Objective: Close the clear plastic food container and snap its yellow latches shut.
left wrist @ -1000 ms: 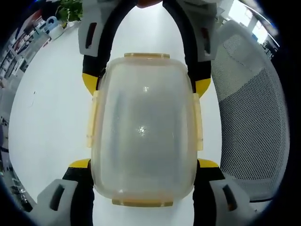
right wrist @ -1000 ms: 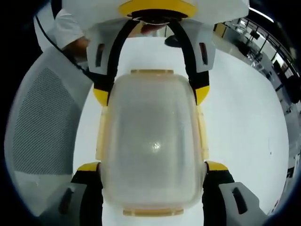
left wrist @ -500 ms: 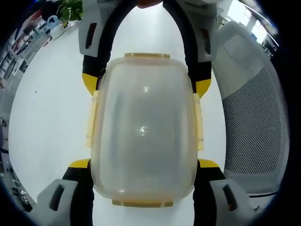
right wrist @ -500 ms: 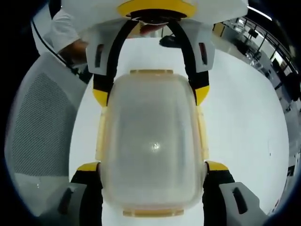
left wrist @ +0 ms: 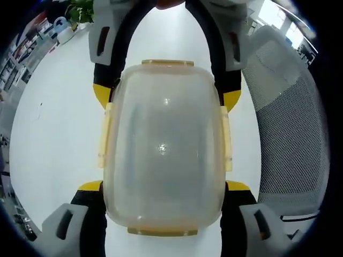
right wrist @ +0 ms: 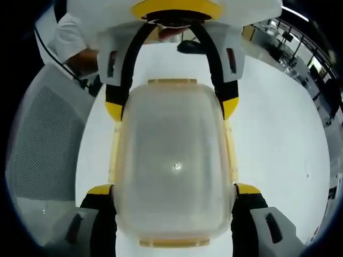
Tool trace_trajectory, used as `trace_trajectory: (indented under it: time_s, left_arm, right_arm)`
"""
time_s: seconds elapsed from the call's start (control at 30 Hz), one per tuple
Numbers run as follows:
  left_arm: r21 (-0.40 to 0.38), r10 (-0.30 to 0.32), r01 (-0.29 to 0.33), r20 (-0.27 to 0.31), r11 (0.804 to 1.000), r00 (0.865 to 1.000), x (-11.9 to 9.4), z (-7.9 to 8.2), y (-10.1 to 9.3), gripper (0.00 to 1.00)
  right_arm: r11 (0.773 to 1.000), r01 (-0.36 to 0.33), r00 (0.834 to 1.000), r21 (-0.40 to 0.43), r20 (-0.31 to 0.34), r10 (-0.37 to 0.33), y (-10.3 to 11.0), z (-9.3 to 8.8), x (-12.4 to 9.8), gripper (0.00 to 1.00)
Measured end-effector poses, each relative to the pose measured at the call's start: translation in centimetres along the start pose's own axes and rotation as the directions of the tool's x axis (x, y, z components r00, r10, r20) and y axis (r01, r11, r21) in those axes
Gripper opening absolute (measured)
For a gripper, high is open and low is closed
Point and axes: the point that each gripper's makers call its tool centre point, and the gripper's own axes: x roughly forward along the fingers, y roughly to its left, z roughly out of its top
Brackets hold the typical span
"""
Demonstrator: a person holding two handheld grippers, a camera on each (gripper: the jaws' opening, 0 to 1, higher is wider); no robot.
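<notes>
While both cameras look down along their own jaws, the clear plastic food container [left wrist: 163,147] sits in the middle of each view on the white counter [left wrist: 59,128]. In the left gripper view, the left hand-held gripper [left wrist: 163,187] has its yellow-tipped jaws spread wide, one at 7 o'clock and one at 5 o'clock, each just beside a long wall of the container; whether the tips press on the plastic I cannot tell. The right hand-held gripper [left wrist: 166,96] faces it from 12 o'clock, its jaws apart and flanking the far end of the container at 10 and 2 o'clock.

The right gripper view gives the mirror arrangement: the container [right wrist: 174,163] lies between the right hand-held gripper's [right wrist: 174,190] own spread jaws at the bottom, and the left hand-held gripper [right wrist: 171,104] straddles the far end from 12 o'clock.

The lid lies on the container. The yellow latches [left wrist: 162,63] show along all four edges, one at each short end and one down each long side; whether they are snapped shut is unclear. A grey mesh chair [left wrist: 289,128] stands at 3 o'clock in the left gripper view. In the right gripper view a person's white sleeve [right wrist: 67,43] shows at 10 o'clock.
</notes>
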Motion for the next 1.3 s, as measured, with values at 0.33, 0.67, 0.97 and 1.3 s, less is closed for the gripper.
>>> trace_trajectory:
  time_s: [0.33, 0.67, 0.97, 1.3]
  left_arm:
    - [0.002, -0.004, 0.004, -0.002, 1.000, 1.000, 0.0, 0.1, 0.8, 0.90]
    - [0.006, -0.004, 0.004, 0.003, 1.000, 1.000, -0.1, 0.2, 2.1, 0.90]
    - [0.016, -0.004, 0.004, -0.006, 1.000, 1.000, 0.0, 0.2, 3.0, 0.90]
    - [0.014, -0.003, 0.003, -0.003, 1.000, 1.000, 0.0, 0.3, 4.3, 0.90]
  right_arm:
    - [1.000, -0.002, 1.000, 0.003, -0.006, 0.002, -0.9, 0.0, -0.1, 0.90]
    - [1.000, 0.000, 1.000, 0.009, -0.005, 0.000, -2.1, 0.0, -0.1, 0.90]
    - [1.000, 0.004, 1.000, 0.017, -0.004, -0.004, -3.0, -0.1, -0.1, 0.90]
    - [1.000, 0.003, 1.000, 0.021, -0.001, -0.003, -4.3, -0.2, -0.1, 0.91]
